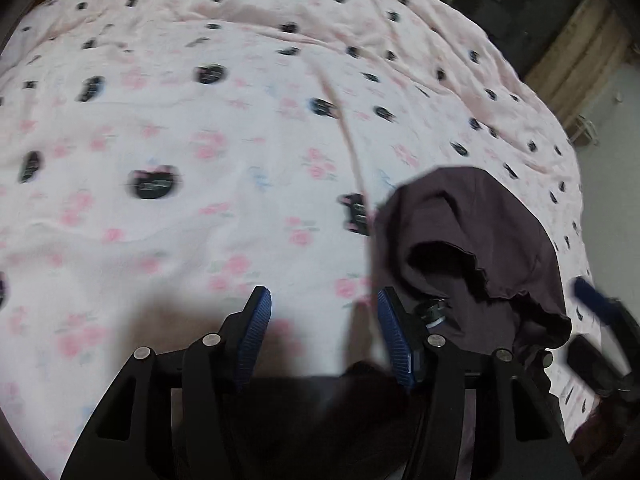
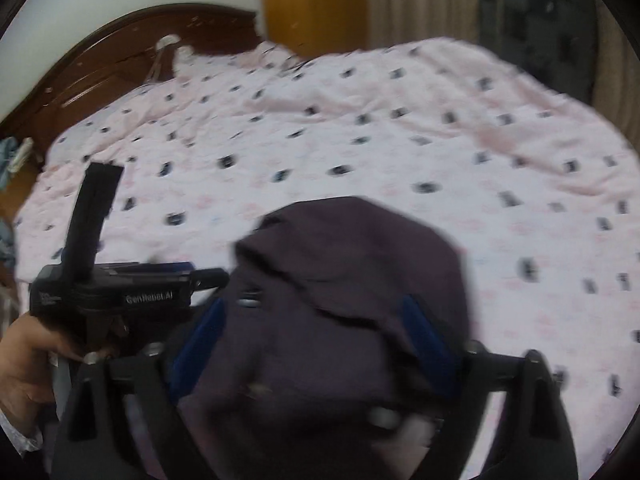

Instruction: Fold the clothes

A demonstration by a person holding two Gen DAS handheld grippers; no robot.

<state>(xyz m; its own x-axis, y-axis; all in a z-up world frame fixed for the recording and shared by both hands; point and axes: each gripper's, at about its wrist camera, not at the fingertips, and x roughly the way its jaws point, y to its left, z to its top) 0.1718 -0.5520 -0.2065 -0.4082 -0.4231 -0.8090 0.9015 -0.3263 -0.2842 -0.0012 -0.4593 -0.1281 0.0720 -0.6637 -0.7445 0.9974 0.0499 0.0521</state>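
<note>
A dark purple garment [image 1: 480, 220] lies bunched on the pink patterned bedsheet [image 1: 200, 140], just right of my left gripper [image 1: 323, 292]. The left jaws stand open, with only sheet showing between the blue pads. A blurred blue finger [image 1: 592, 300] of the right gripper shows at the garment's right edge. In the right wrist view the garment [image 2: 352, 248] fills the gap of my right gripper [image 2: 312, 302]. Its pads are wide apart on either side of the heap, and cloth hides part of them. A hand [image 2: 24, 360] holds the left gripper at the left.
The bedsheet [image 2: 400, 140] covers a wide bed with a dark wooden headboard [image 2: 100, 68] at the far left. Curtains [image 2: 420, 0] and an orange-brown panel [image 2: 312, 0] stand behind it. Some cloth [image 2: 8, 156] lies at the left edge. The bed's right edge drops to the floor [image 1: 608, 168].
</note>
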